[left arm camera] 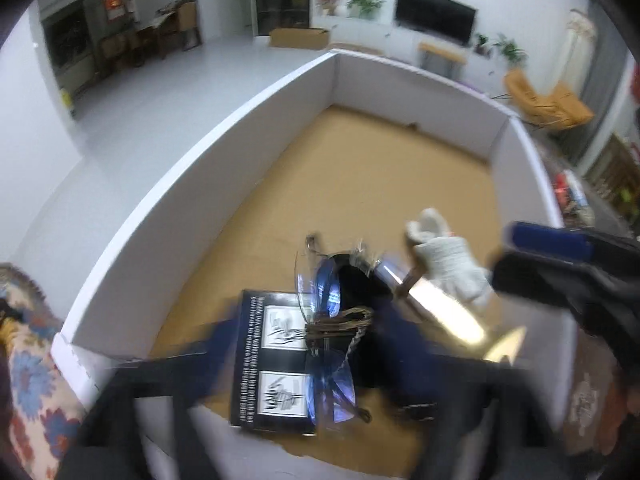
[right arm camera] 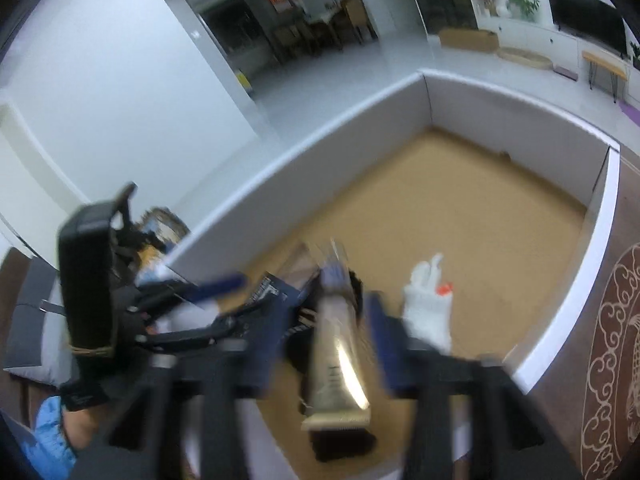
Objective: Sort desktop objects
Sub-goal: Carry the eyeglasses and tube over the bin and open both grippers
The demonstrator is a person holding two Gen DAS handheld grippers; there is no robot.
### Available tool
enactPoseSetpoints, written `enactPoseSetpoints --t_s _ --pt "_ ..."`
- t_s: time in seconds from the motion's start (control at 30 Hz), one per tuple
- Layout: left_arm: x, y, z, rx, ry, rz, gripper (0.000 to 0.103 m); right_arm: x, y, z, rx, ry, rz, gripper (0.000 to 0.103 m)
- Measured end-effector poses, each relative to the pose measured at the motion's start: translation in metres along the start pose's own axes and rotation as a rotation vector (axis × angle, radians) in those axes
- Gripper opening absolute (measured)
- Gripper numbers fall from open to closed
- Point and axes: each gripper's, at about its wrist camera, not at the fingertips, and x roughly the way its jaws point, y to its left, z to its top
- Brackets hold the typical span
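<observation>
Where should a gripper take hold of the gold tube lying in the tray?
Probably across the gold tube at mid-body, coming from above. It lies flat and slim with its long sides exposed; the flat crimped end nearest the right-wrist camera looks too thin to pinch well.

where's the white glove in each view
Left wrist: white glove right of centre, beside the gold tube.
Right wrist: glove right of centre, just right of the tube.
Shared landmark: far corner of the white wall.
</observation>
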Motion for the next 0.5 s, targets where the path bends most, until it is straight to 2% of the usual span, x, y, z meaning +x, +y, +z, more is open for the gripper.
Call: enactPoseSetpoints --t_s 0.03,0.17,0.27,0.37,0.5 --pt "-0.002 -0.001 -0.001 -0.001 -0.022 0.017 0.099 0.0 0.001 -0.001 -0.008 -0.003 -0.01 0.087" --pt "-0.009 -0.005 -0.001 0.004 -0.059 0.059 0.099 -0.027 -0.001 -0.008 -0.058 -0.088 -0.047 0.09" --pt "-0.026 -0.01 -0.005 -0.006 -0.127 0.103 0.099 -0.063 -0.009 -0.014 -0.083 -0.192 -0.106 0.091" --pt "-0.054 -0.025 -0.003 -0.022 -0.208 0.109 0.099 -0.113 -0.03 -0.036 -0.109 -0.307 -0.211 0.103" --pt "-0.094 -0.059 -0.007 -0.02 -0.319 0.053 0.099 -0.151 -0.071 -0.077 -0.133 -0.352 -0.407 0.103"
